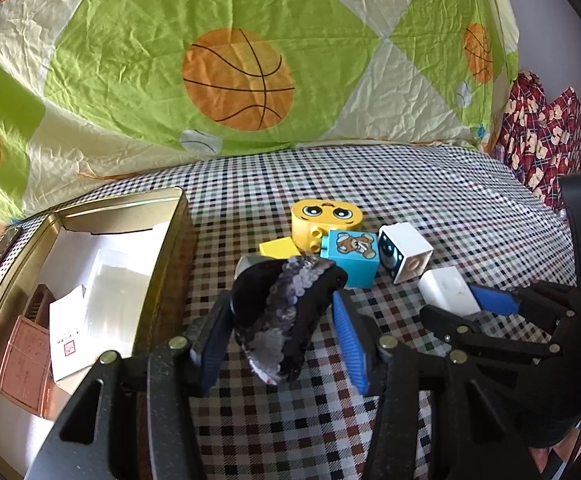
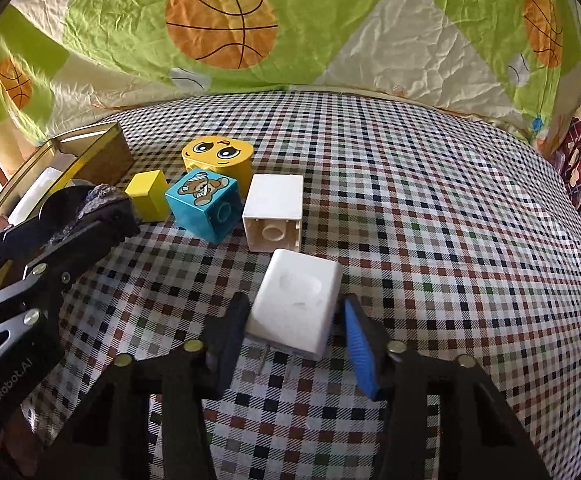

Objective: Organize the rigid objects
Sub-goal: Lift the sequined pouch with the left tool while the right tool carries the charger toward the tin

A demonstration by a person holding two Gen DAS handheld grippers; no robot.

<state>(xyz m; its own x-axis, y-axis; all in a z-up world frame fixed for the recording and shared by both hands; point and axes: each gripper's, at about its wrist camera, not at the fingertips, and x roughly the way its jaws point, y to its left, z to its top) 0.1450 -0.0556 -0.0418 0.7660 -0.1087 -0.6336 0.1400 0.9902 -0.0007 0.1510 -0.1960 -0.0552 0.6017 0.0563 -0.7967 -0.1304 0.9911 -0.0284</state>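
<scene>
1. "GenRobot.AI", printed in pale letters along the black body of the left gripper (image 2: 86, 216), seen in the right wrist view.
2. Small dark print and a red square stamp on the white card (image 1: 68, 334) in the gold tin (image 1: 162, 264); too small to read.
3. A QR-like code on the right gripper (image 1: 472, 306), at the left wrist view's lower right edge; unreadable.

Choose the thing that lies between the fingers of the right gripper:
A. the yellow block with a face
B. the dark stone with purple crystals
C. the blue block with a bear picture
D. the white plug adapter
D: in the right wrist view the white plug adapter lies between the fingers of the right gripper, its metal prongs pointing toward the camera.
</scene>
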